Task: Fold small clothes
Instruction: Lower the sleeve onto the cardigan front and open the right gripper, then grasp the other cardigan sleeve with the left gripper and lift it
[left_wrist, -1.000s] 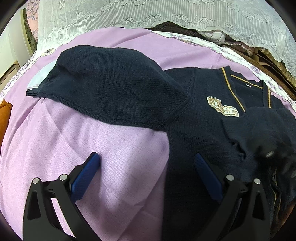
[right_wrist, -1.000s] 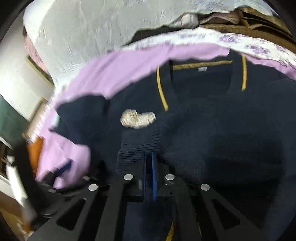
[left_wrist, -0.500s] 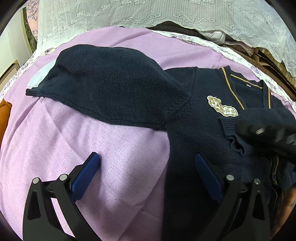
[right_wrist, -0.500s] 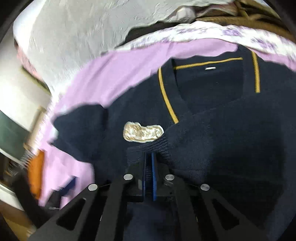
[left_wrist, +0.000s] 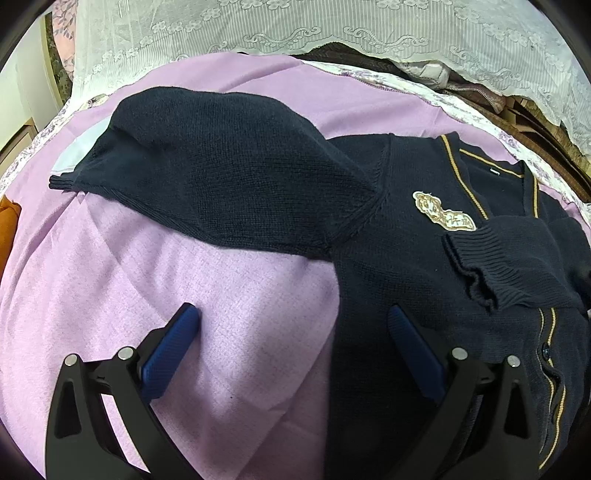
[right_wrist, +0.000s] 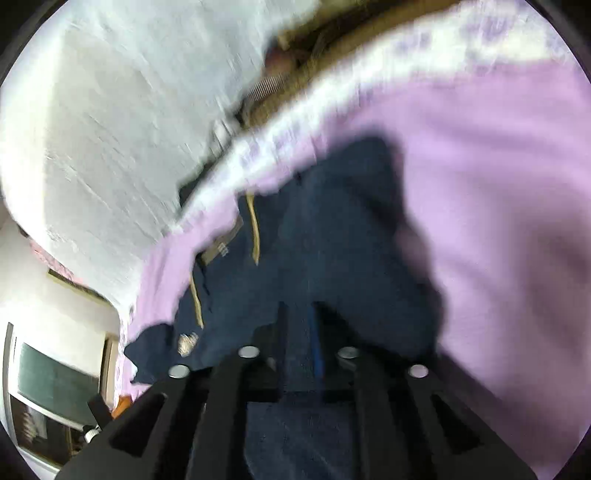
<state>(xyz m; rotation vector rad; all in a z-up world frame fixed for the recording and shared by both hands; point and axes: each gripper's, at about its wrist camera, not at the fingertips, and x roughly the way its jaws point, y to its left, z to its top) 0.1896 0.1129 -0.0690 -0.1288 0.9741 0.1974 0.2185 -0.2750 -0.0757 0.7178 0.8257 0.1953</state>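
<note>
Navy cardigan (left_wrist: 388, 258) flat on lilac sheet (left_wrist: 221, 295), one cuff (left_wrist: 491, 258) folded across chest. Left gripper (left_wrist: 291, 343) spread, empty. Right gripper (right_wrist: 299, 332) opening—apparently clear of knit, view blurred. Next: outstretched sleeve (left_wrist: 221, 173)—pinch at cuff, lay across squarely.

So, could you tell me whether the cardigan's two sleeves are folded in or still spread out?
One each. On the navy cardigan, the ribbed-cuff sleeve lies folded across the chest below the badge; the other sleeve is spread on the purple cloth.
</note>
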